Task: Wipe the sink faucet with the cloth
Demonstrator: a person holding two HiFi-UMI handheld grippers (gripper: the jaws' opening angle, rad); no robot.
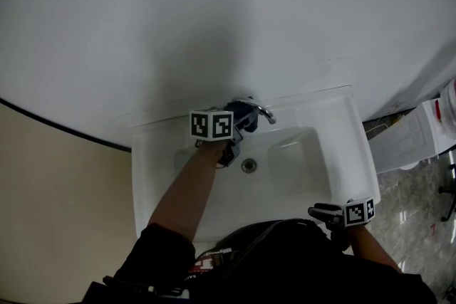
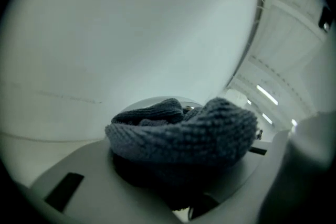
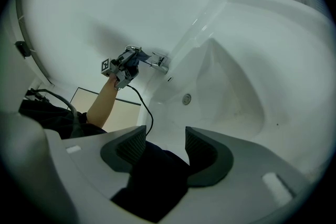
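Note:
A chrome faucet (image 1: 262,111) stands at the back rim of a white sink (image 1: 335,153). My left gripper (image 1: 239,126) is right at the faucet, shut on a bunched dark blue-grey knitted cloth (image 1: 243,114) that lies against the faucet's left side. In the left gripper view the cloth (image 2: 184,131) fills the space between the jaws and hides the fingertips; a sliver of chrome (image 2: 192,108) shows behind it. My right gripper (image 1: 324,212) hovers at the sink's front right corner, open with nothing between its pads (image 3: 202,145). From there the faucet (image 3: 157,62) and the left gripper (image 3: 125,66) show far off.
The drain (image 1: 249,165) sits in the middle of the basin. A white wall rises behind the sink, and a beige panel (image 1: 57,189) lies to the left. A white ribbed container (image 1: 410,139) stands on the mottled floor to the right. A black cable (image 3: 146,113) trails from the left gripper.

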